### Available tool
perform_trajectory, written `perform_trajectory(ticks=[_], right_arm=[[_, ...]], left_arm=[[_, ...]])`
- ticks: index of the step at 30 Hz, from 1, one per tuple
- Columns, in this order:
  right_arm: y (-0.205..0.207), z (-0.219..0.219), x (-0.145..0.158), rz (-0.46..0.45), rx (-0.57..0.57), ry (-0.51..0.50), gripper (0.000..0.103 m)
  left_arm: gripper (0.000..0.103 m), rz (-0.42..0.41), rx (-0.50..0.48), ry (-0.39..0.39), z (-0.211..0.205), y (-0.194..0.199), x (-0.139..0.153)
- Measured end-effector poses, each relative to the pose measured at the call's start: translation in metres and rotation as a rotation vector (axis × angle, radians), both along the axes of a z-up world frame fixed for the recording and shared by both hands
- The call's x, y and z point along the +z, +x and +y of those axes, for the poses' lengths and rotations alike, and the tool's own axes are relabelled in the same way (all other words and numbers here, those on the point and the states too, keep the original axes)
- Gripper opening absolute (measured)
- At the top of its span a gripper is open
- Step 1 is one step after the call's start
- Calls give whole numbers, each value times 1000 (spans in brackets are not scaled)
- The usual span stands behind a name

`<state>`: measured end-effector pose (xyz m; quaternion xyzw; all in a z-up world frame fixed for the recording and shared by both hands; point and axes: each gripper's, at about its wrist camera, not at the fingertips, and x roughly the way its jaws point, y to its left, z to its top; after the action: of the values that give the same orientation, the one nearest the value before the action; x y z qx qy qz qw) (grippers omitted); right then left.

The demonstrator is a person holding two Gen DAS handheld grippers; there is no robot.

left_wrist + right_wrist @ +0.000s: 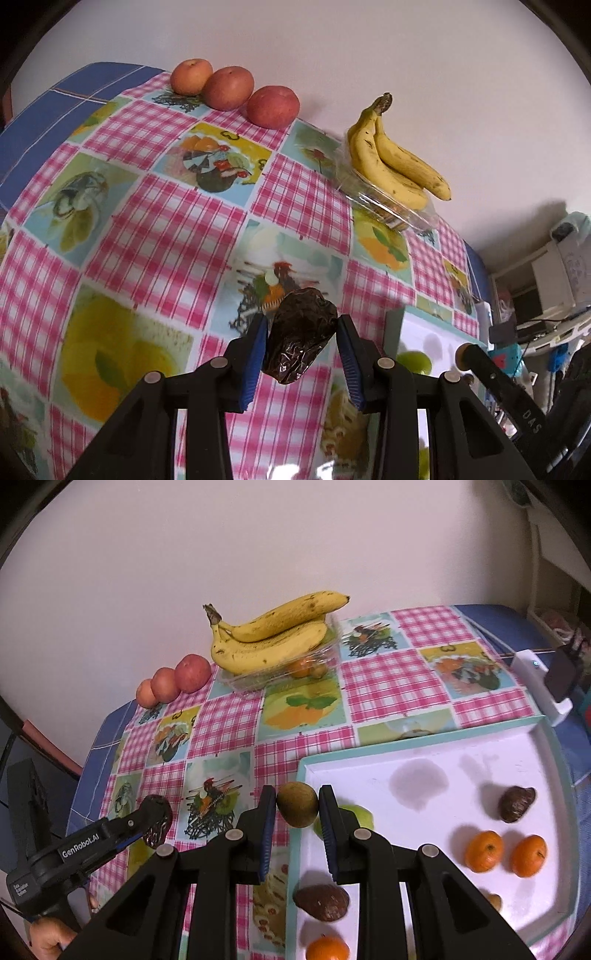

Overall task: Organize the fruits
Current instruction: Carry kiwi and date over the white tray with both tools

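Above the checked tablecloth (155,236), the left gripper (301,328) clamps a dark, wrinkled, shiny fruit (300,334) between its two blue pads, one pad on each flank of the fruit, which hangs clear of the cloth. Ahead of this gripper and to its left, three apples (231,88) stand in a row against the wall; ahead and to its right, a bunch of bananas (395,155) lies on a clear plastic box (402,218). Just to its right is the corner of a white tray (417,332) with a pale green fruit (415,362) on it.

Likewise, the right gripper (297,805) is closed on a small brownish-green round fruit (297,804), held between its blue pads over the near left edge of the white tray (369,775). Directly behind the right-hand finger lies the pale green fruit (360,814), partly hidden. Below the gripper, near the tray's left edge, rest a brown fruit (322,902) and a tangerine (328,948). To the gripper's right, well apart from it, lie another brown fruit (516,803) and two tangerines (484,851) side by side; a small tan object at the tray's near right is too hidden to identify. To the left, the other gripper (157,821) appears side-on with its dark fruit (159,829), and a hand (48,939) shows below its handle. Farther ahead are the bananas (269,635) on the plastic box (258,675), with the apples (170,683) to their left.
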<state>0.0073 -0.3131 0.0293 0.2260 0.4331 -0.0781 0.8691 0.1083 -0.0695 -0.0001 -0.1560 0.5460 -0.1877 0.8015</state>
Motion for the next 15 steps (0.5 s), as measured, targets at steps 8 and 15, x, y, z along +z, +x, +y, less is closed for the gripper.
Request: perform_trajectory(ticks=[8, 15], right_arm=[[-37, -4, 9, 0, -19, -28, 25], [-63, -12, 7, 24, -48, -48, 25]], left_arm=[[41, -16, -26, -32, -4, -32, 16], [41, -23, -46, -67, -11, -56, 26]])
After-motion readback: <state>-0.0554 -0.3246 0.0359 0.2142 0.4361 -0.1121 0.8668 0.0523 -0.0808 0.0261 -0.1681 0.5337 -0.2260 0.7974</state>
